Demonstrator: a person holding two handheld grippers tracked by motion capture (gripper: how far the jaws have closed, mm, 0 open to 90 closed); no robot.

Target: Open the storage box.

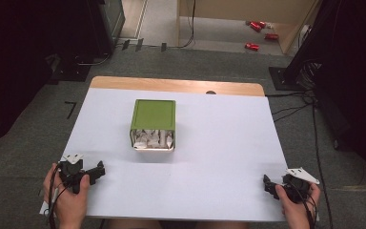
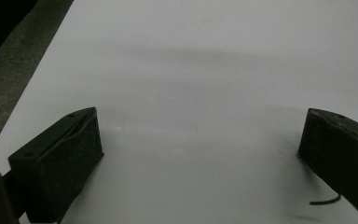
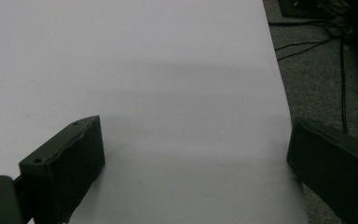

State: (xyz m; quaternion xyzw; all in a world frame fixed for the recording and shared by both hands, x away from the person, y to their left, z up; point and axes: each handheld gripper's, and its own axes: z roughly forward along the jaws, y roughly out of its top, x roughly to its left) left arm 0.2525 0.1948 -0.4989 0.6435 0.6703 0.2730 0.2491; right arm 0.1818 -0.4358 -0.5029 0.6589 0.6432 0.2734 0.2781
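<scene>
We hold the left gripper (image 1: 96,171) at 8 o'clock and the right gripper (image 1: 267,183) at 4 o'clock, both spread wide and empty, with the green box (image 1: 153,124) at the middle of the white table (image 1: 219,143).

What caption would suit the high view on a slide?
Green box lying mid-table, open hand-held grippers waiting at left and right corners.

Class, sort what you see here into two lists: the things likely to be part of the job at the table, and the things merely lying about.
Likely job: green box; white pieces in it; left gripper; right gripper.
Lying about: red cans; floor cables.
</scene>
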